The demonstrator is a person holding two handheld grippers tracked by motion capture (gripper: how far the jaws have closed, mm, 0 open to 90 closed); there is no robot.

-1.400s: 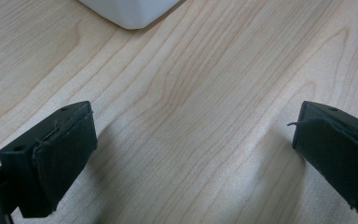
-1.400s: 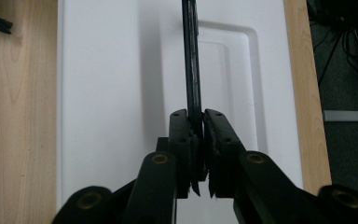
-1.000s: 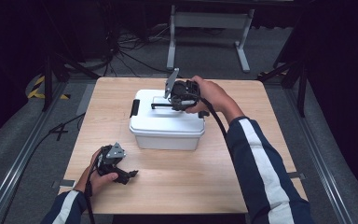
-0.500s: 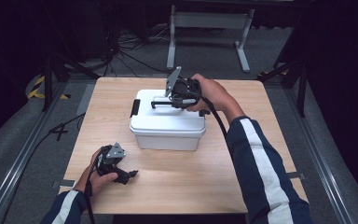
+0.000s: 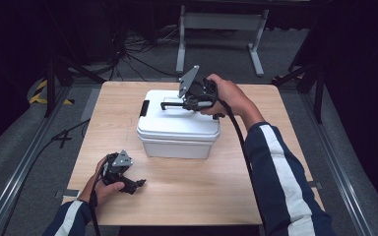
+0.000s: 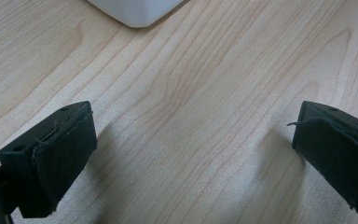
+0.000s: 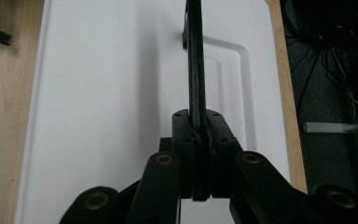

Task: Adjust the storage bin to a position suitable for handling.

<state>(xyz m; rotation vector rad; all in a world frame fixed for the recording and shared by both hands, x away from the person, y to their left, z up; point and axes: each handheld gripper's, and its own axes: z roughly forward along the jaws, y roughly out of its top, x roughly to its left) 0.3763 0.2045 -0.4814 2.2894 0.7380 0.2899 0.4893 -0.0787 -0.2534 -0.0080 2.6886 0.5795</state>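
Left gripper (image 5: 137,185) rests low on the wooden table (image 5: 187,196), near the front-left corner, jaws spread wide with nothing between them — bare wood under the pads (image 6: 51,158).

Centre: white lidded box (image 5: 177,129) sits mid-table, lid on, black latch (image 5: 144,107) on its left end. Contents hidden; can't say what is inside.

Right gripper (image 7: 196,126) is over the lid, jaws pinched fully together on the thin black carry handle (image 7: 195,60), which stands raised edge-on from its recess.

Step in hand, as I judge it: handle gripped, box not yet lifted. Next move likely calls for a straight, steady pull upward — or the left gripper freeing the latch first.
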